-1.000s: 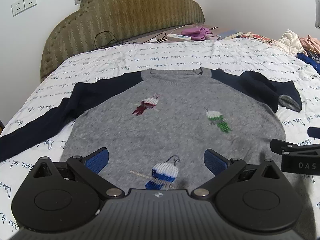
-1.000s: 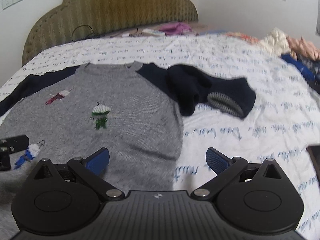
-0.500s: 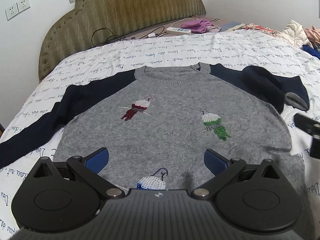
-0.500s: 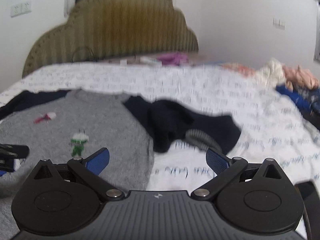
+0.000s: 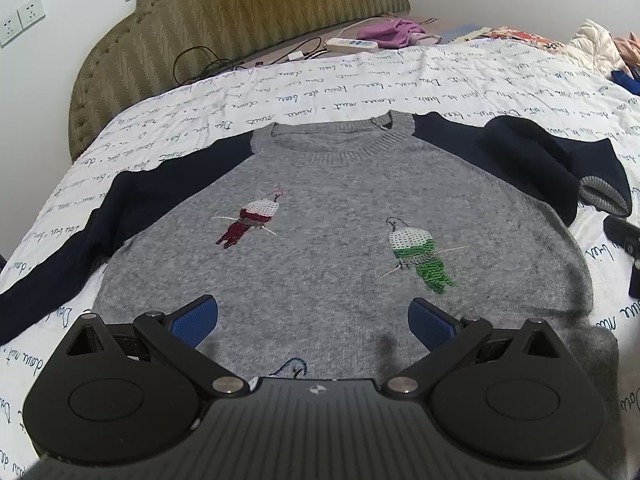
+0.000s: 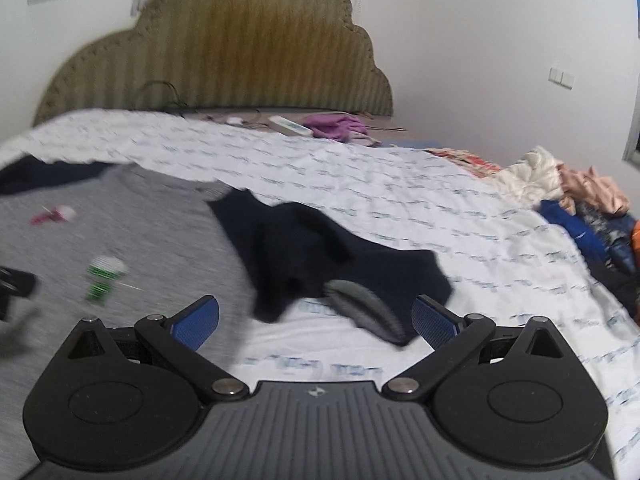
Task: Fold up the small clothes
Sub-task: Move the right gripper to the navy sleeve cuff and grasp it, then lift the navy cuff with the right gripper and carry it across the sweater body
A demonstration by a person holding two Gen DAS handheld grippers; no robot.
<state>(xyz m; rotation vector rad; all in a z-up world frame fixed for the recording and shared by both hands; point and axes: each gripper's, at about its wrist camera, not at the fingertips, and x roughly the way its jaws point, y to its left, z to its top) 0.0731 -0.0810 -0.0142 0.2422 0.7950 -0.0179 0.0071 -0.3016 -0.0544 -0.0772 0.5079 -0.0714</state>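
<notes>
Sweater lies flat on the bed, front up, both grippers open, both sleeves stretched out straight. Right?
Not quite. The sweater lies front up and both grippers, left and right, are open, but only one sleeve is straight. The other sleeve is bunched and doubled over, as the right wrist view shows.

Before me is the bed (image 5: 360,80), covered by a white quilt (image 5: 460,92) with handwriting print. On it the grey sweater (image 5: 340,208) lies flat, and a pile of clothes (image 6: 576,196) lies at the right edge.
</notes>
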